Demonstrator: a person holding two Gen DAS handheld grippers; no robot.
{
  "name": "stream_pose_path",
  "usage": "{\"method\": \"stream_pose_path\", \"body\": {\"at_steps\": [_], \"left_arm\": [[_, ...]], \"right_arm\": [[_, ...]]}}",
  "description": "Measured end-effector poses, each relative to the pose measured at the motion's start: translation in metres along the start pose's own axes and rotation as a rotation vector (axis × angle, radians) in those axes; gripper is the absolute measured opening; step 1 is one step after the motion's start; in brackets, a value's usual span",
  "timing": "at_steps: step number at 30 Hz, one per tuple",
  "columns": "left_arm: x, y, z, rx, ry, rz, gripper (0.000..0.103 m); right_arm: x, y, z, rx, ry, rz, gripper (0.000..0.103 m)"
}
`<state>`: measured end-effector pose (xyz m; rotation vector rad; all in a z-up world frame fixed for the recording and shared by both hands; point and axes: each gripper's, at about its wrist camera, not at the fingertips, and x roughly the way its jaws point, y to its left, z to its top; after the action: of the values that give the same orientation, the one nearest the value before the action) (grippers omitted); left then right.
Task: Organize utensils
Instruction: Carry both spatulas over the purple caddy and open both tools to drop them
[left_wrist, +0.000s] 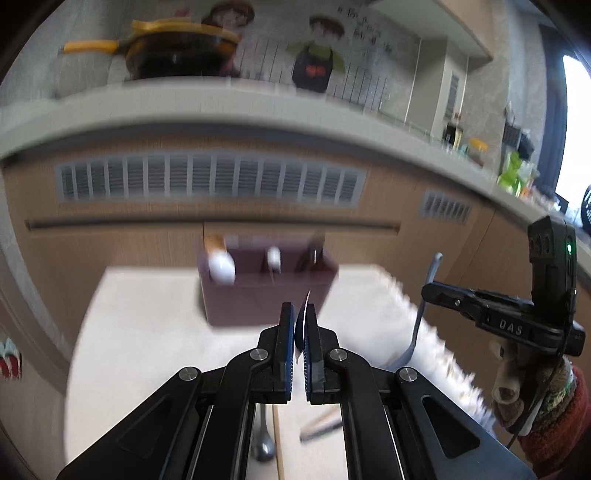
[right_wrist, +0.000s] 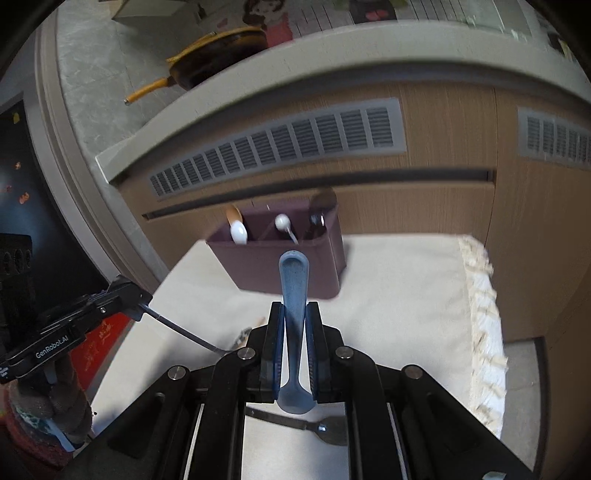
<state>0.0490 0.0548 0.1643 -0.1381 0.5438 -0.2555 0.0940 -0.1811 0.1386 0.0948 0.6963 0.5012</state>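
Note:
A dark purple utensil holder (left_wrist: 266, 295) (right_wrist: 284, 266) with three compartments stands at the far edge of a white cloth (left_wrist: 147, 332). It holds white spoons (right_wrist: 239, 232) and a dark utensil (right_wrist: 317, 221). My left gripper (left_wrist: 300, 314) is shut on a thin metal utensil (left_wrist: 305, 306), seen edge on; in the right wrist view (right_wrist: 136, 301) its metal handle (right_wrist: 181, 330) slants down. My right gripper (right_wrist: 294, 314) is shut on a blue plastic utensil (right_wrist: 294, 291), handle pointing at the holder; it also shows in the left wrist view (left_wrist: 428, 291).
More utensils lie on the cloth under the grippers: a metal spoon (left_wrist: 263, 443), a dark-handled piece (left_wrist: 321, 428) and a metal spoon (right_wrist: 325, 430). Behind stand wooden cabinets with vents (left_wrist: 207, 182) and a counter with a yellow-handled pan (left_wrist: 177, 48). The cloth's fringed edge (right_wrist: 484, 317) is at right.

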Motion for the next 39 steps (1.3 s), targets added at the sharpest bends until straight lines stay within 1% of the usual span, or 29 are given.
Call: {"method": "stream_pose_path", "body": {"at_steps": [2, 5, 6, 7, 9, 11, 14, 15, 18, 19, 20, 22, 24, 26, 27, 28, 29, 30, 32, 34, 35, 37, 39], "left_arm": [[-0.016, 0.002, 0.032, 0.019, -0.08, -0.003, 0.004], [-0.033, 0.003, 0.076, 0.07, -0.193, 0.016, 0.004], [-0.034, 0.006, 0.088, 0.083, -0.222, 0.027, 0.004], [-0.031, 0.009, 0.096, 0.087, -0.233, 0.034, 0.004], [-0.018, 0.018, 0.111, 0.083, -0.228, 0.036, 0.004], [0.003, 0.028, 0.118, 0.071, -0.205, 0.037, 0.004], [0.045, 0.046, 0.12, 0.054, -0.152, 0.047, 0.004], [0.057, 0.05, 0.119, 0.044, -0.134, 0.048, 0.004], [0.093, 0.064, 0.109, 0.014, -0.063, 0.048, 0.004], [0.103, 0.068, 0.104, 0.004, -0.039, 0.048, 0.004], [0.112, 0.072, 0.099, -0.001, -0.016, 0.047, 0.004], [0.129, 0.076, 0.091, -0.011, 0.026, 0.04, 0.004], [0.143, 0.08, 0.081, -0.032, 0.072, 0.022, 0.006], [0.161, 0.086, 0.074, -0.062, 0.134, -0.039, 0.013], [0.163, 0.085, 0.071, -0.066, 0.142, -0.049, 0.032], [0.164, 0.086, 0.069, -0.072, 0.139, -0.053, 0.048], [0.162, 0.085, 0.068, -0.076, 0.124, -0.054, 0.053], [0.158, 0.085, 0.068, -0.08, 0.113, -0.054, 0.054], [0.148, 0.085, 0.069, -0.096, 0.089, -0.049, 0.054], [0.13, 0.083, 0.068, -0.104, 0.053, -0.03, 0.054], [0.121, 0.081, 0.065, -0.101, 0.037, -0.015, 0.054], [0.106, 0.077, 0.057, -0.092, 0.023, 0.011, 0.054], [0.091, 0.072, 0.035, -0.093, 0.034, 0.032, 0.054]], "right_arm": [[-0.014, 0.011, 0.025, -0.042, -0.06, -0.018, 0.01], [-0.034, 0.024, 0.065, -0.09, -0.155, -0.037, 0.01], [-0.039, 0.028, 0.079, -0.111, -0.19, -0.048, 0.01], [-0.042, 0.032, 0.095, -0.132, -0.224, -0.06, 0.01], [-0.036, 0.036, 0.115, -0.151, -0.257, -0.074, 0.01], [-0.023, 0.037, 0.126, -0.16, -0.263, -0.082, 0.01], [0.012, 0.033, 0.135, -0.153, -0.245, -0.081, 0.01], [0.03, 0.028, 0.137, -0.144, -0.223, -0.077, 0.01], [0.068, 0.02, 0.133, -0.122, -0.163, -0.067, 0.01], [0.085, 0.015, 0.129, -0.112, -0.13, -0.063, 0.01], [0.093, 0.013, 0.125, -0.107, -0.113, -0.061, 0.01], [0.12, 0.006, 0.112, -0.095, -0.048, -0.058, 0.01], [0.136, 0.0, 0.101, -0.081, -0.001, -0.047, 0.011], [0.156, -0.009, 0.09, -0.039, 0.093, 0.021, 0.011], [0.161, -0.013, 0.086, -0.016, 0.116, 0.03, 0.012], [0.163, -0.015, 0.084, -0.004, 0.12, 0.031, 0.012], [0.16, -0.018, 0.082, 0.0, 0.114, 0.027, 0.014], [0.157, -0.019, 0.081, 0.0, 0.105, 0.024, 0.018], [0.138, -0.023, 0.08, -0.009, 0.065, 0.024, 0.022], [0.121, -0.025, 0.074, -0.029, 0.053, 0.022, 0.022], [0.114, -0.026, 0.068, -0.046, 0.065, 0.018, 0.022], [0.107, -0.028, 0.053, -0.07, 0.123, 0.019, 0.023], [0.103, -0.032, 0.03, -0.077, 0.194, 0.005, 0.024]]}}
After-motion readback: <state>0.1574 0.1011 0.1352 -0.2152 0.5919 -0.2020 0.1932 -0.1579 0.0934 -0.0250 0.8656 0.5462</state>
